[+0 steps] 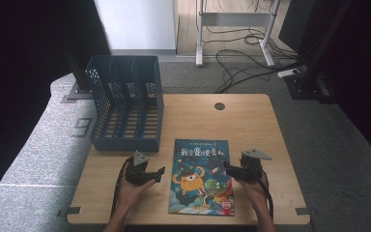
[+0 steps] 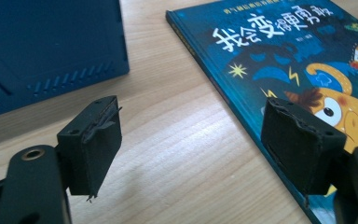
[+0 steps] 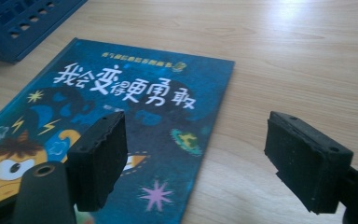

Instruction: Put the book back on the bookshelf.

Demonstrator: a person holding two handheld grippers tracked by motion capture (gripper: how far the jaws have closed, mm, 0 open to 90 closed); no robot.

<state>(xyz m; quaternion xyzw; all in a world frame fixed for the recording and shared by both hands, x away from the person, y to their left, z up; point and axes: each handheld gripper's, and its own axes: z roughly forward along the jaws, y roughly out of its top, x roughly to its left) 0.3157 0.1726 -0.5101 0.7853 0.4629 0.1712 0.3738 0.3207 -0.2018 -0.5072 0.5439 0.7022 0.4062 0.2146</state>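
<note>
Nearest the high view's camera, two hands come in over the near table edge, each with a gripper. The left gripper [image 1: 155, 174] hovers just left of the picture book [image 1: 202, 177], jaws spread wide with only bare wood between them. The right gripper [image 1: 228, 169] sits at the book's right edge, its jaws also wide apart and gripping nothing, one above the cover, the other above the table [image 1: 251, 121]. The book lies flat, cover up, near the front middle of the table. Behind it at the back left stands a blue file rack [image 1: 125, 104] with perforated walls; its slots look empty.
</note>
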